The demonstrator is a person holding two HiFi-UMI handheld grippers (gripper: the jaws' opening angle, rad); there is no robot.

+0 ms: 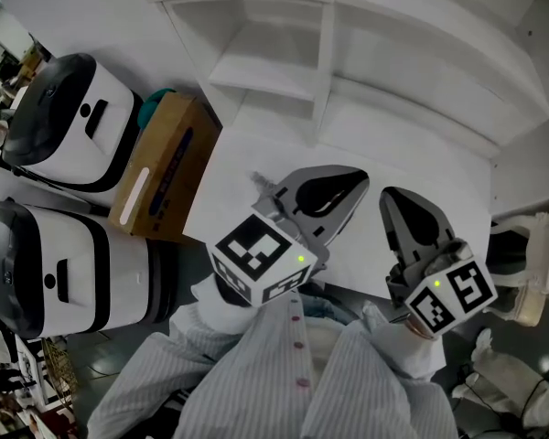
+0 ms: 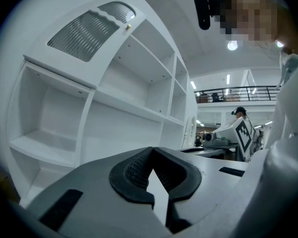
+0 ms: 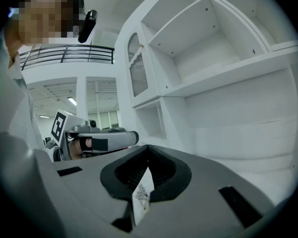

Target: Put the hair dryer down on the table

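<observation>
No hair dryer shows in any view. My left gripper (image 1: 355, 181) hangs over the near edge of the white table (image 1: 412, 144), its jaws shut tip to tip with nothing between them (image 2: 151, 151). My right gripper (image 1: 392, 199) is beside it on the right, also shut and empty (image 3: 148, 148). The two point toward the white shelf unit (image 1: 284, 53) and stand a short way apart. Each shows in the other's view: the right gripper (image 2: 234, 134) and the left gripper (image 3: 97, 140).
A brown cardboard box (image 1: 165, 167) lies at the table's left end, with a teal object (image 1: 156, 99) behind it. Two white-and-black machines (image 1: 64, 122) (image 1: 55, 273) stand on the left. Open shelf compartments (image 2: 54, 118) rise behind the table. White gear (image 1: 531, 273) sits at the right.
</observation>
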